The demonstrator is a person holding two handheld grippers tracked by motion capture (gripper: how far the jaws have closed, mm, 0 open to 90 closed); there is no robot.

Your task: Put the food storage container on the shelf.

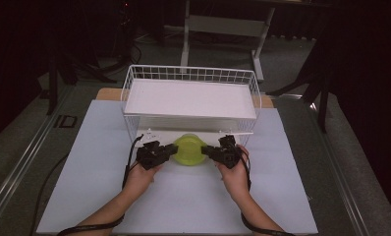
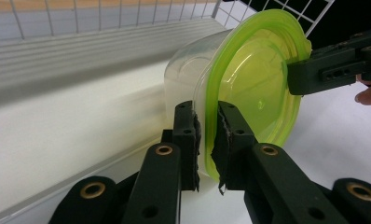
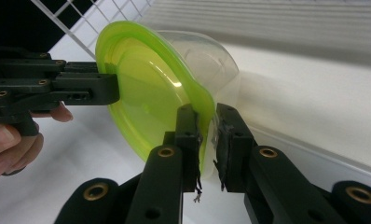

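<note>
the left gripper [image 1: 170, 149] and right gripper [image 1: 208, 150] are each clamping opposite rims of the clear round plastic container with a lime-green lid [image 1: 188, 149], which is sitting between them just in front of the white wire basket [image 1: 191, 74]

The room around the table [image 1: 100, 162] is very dark, but the table top is lit from above. Past the left gripper [image 2: 206, 135], the shelf [image 2: 72, 135] looks blurry. The green lid [image 3: 146, 93] has small shiny spots.
</note>
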